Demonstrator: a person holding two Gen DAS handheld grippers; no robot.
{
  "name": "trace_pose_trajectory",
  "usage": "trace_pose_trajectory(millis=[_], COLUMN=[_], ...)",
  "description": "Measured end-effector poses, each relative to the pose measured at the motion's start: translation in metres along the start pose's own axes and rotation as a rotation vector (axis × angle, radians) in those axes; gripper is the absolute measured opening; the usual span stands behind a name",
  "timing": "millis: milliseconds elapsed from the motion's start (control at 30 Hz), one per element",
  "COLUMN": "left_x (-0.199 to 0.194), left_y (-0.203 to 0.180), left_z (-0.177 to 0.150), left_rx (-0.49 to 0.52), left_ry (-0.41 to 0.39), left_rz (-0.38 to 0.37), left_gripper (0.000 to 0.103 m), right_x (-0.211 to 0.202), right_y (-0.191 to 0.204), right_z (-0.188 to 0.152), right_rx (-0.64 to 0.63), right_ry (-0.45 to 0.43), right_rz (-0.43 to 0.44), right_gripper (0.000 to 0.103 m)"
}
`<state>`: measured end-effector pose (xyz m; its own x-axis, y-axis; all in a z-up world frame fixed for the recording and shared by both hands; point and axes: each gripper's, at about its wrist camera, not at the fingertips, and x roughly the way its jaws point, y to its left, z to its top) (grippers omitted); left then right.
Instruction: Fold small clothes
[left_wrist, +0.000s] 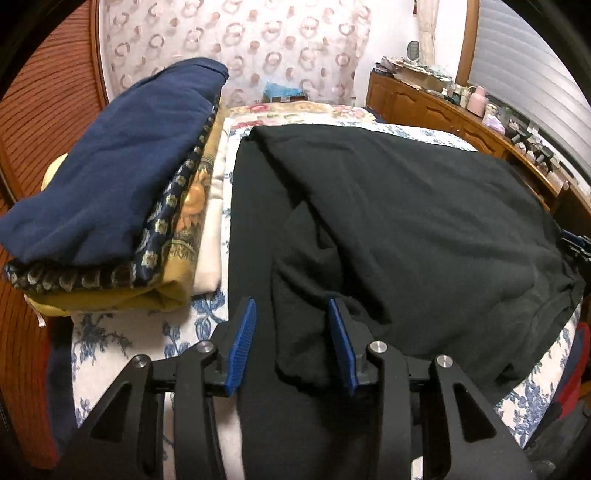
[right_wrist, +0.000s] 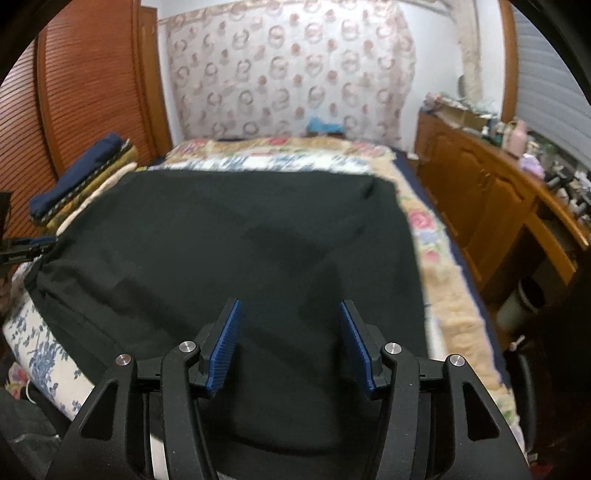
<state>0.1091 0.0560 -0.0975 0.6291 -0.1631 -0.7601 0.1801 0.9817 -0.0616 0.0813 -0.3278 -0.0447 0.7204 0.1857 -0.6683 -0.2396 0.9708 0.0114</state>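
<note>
While both jaws stand apart, nothing is pinched.
Left hand-held gripper (left_wrist: 291, 314): blue pads (left_wrist: 242, 347) spread, angled down over the near left edge of the black garment (left_wrist: 406, 229); a loose fold of the cloth lies between the pads, no pad pressing on it that I can see.
Right hand-held gripper (right_wrist: 288, 314): pads (right_wrist: 356, 345) spread wider, over the near right part of the black garment (right_wrist: 240, 240); cloth below the gap, not gripped. Its view is blurred.
Black garment: spread flat on the bed (left_wrist: 110, 336), covering most of the blue-floral sheet; one layer folded diagonally across the top.
Stack (left_wrist: 110, 206): folded pile on the bed just left of the garment, navy piece on top, patterned, mustard and cream pieces under it.
Wider room: wooden cabinet (right_wrist: 480, 192) to the right of the bed, top cluttered; slatted wooden door (right_wrist: 92, 85) to the left; patterned curtain (right_wrist: 288, 74) behind the bed.
</note>
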Motion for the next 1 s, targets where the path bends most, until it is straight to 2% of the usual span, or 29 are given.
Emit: trace_pose_trajectory(millis=[167,300,333,367,433,600,700,800,900,1000], left_x=[-0.002,-0.006,-0.008,-0.010,-0.019,-0.063,-0.072,-0.060,-0.055,-0.057], left_y=[-0.003,-0.004,-0.006,-0.006,-0.005,0.007,0.018,0.023,0.022,0.021], left_z=[-0.002,-0.004,-0.005,-0.005,-0.006,-0.014,-0.020,-0.025,-0.028,-0.028], left_rx=[0.009,0.012,0.016,0.016,0.003,-0.072,-0.100,-0.101,-0.090,-0.077], left_ry=[-0.002,-0.014,-0.020,-0.027,-0.061,-0.185,-0.167,-0.108,-0.085,-0.085], left_rz=[-0.003,-0.055,-0.057,-0.063,-0.075,-0.016,0.007,0.014,0.017,0.029], left_gripper=[0.038,0.015,0.003,0.001,0.000,0.000,0.000,0.001,0.003,0.015], right_x=[0.017,0.019,0.020,0.020,0.020,0.020,0.020,0.020,0.020,0.020], right_y=[0.009,0.009,0.009,0.009,0.008,0.006,0.007,0.006,0.007,0.006], right_z=[-0.005,-0.011,-0.012,-0.012,-0.013,-0.015,-0.015,-0.015,-0.015,-0.015], right_rx=[-0.021,-0.030,-0.028,-0.030,-0.033,-0.027,-0.027,-0.028,-0.026,-0.027], right_ry=[0.038,0.026,0.022,0.017,0.005,-0.003,-0.003,-0.003,-0.004,-0.005], right_rz=[0.003,-0.002,0.000,0.000,0.003,0.006,0.006,0.006,0.007,0.007], right_gripper=[0.055,0.056,0.056,0.056,0.057,0.057,0.057,0.057,0.057,0.057])
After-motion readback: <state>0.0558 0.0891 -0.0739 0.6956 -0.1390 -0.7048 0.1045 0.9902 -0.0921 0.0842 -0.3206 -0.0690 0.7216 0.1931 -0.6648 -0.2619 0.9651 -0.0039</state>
